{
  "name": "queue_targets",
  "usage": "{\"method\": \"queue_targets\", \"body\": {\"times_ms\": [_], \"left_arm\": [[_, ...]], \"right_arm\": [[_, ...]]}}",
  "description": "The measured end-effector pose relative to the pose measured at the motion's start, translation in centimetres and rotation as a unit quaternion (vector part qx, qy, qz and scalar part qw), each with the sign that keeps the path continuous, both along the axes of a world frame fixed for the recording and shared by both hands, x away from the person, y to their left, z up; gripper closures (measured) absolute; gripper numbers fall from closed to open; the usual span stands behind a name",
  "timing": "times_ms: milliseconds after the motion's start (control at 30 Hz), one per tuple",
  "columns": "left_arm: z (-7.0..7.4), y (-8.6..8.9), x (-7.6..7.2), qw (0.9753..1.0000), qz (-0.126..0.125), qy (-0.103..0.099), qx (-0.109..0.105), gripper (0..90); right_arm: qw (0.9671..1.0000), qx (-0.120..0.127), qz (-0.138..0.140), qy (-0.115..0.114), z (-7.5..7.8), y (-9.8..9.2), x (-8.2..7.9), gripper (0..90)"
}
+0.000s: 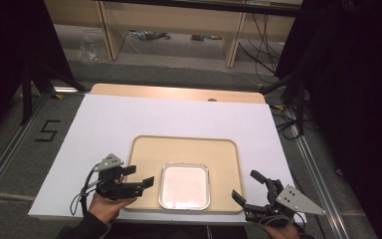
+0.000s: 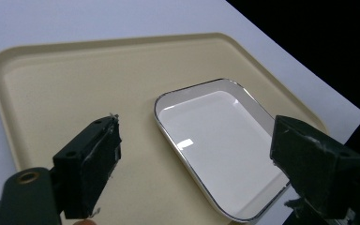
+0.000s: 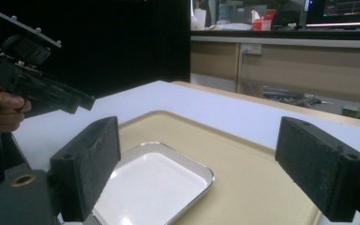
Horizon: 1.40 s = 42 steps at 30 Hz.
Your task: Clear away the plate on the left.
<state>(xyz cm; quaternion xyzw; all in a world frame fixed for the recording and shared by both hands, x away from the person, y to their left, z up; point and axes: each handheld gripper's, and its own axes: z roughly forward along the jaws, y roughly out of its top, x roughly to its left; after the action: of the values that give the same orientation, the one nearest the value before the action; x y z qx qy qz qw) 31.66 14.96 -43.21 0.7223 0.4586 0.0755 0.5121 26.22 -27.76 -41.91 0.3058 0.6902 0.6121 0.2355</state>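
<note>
The person's left hand [image 1: 105, 204] comes in low at the near edge of the white table [image 1: 104, 124], wrapped around the left gripper [image 1: 142, 180], which is turned inward so its jaws point toward the square white dish [image 1: 185, 185]. The jaws stand wide apart with nothing between them. On the other side, the right gripper [image 1: 252, 188] sits near the table's near right corner, angled inward toward the beige tray [image 1: 151, 149], its jaws likewise spread wide and empty. The dish lies flat inside the tray, close to the tray's near rim and between the two grippers, touched by neither. From above, both tools are near the dish but clear of it. The left gripper view looks steeply down and adds the bright metal rim of the dish [image 2: 218, 150] and the tray's raised lip. The right gripper view looks low across the table, catching the left gripper [image 3: 75, 101] held above the tabletop in the hand [image 3: 0, 110], and a counter [image 3: 286, 61] behind.
</note>
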Motion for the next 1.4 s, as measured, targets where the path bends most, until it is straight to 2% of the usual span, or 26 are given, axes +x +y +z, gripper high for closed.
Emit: {"method": "queue_targets", "body": {"times_ms": [167, 400, 567, 733, 767, 900, 933, 1000, 1167, 1400], "left_arm": [[0.0, 0.4, -0.1, 0.9999, 0.0, -0.008, 0.006, 16.3], [0.2, 1.5, -0.4, 0.9997, 0.005, -0.022, 0.0, 16.3], [0.3, 2.0, -0.6, 0.9996, 0.009, -0.025, -0.001, 16.3], [0.5, 2.7, -1.0, 0.9994, 0.014, -0.031, -0.004, 15.4], [0.5, 2.8, -1.1, 0.9993, 0.022, -0.03, -0.007, 15.4], [0.7, 3.5, -1.5, 0.9988, 0.026, -0.039, -0.011, 15.2], [0.7, 3.9, -1.8, 0.9987, 0.028, -0.042, -0.011, 15.2], [0.8, 4.3, -2.1, 0.9985, 0.033, -0.042, -0.013, 15.2], [0.8, 4.9, -2.8, 0.998, 0.032, -0.052, -0.018, 15.2], [0.9, 4.8, -3.7, 0.9977, 0.028, -0.061, -0.012, 15.2]], "right_arm": [[1.0, 0.001, -0.001, 0.0, 0.0, 0.0, 0.0, 15.2], [1.0, -0.001, 0.0, -0.001, 0.0, 0.0, 0.0, 15.2], [1.0, 0.004, -0.003, 0.005, 0.0, 0.0, -0.1, 15.2], [1.0, 0.001, -0.001, 0.0, 0.0, 0.0, 0.0, 15.2], [1.0, 0.003, 0.0, 0.003, 0.0, 0.0, 0.0, 15.2], [1.0, 0.002, 0.001, 0.002, 0.0, 0.0, 0.0, 15.2], [1.0, 0.005, 0.0, 0.008, 0.0, 0.0, -0.1, 15.2], [1.0, 0.0, -0.001, 0.0, 0.0, 0.0, 0.0, 15.2], [1.0, 0.001, 0.002, 0.003, 0.0, 0.0, 0.0, 15.2], [1.0, 0.004, 0.002, 0.007, 0.0, 0.0, -0.1, 15.2]]}}
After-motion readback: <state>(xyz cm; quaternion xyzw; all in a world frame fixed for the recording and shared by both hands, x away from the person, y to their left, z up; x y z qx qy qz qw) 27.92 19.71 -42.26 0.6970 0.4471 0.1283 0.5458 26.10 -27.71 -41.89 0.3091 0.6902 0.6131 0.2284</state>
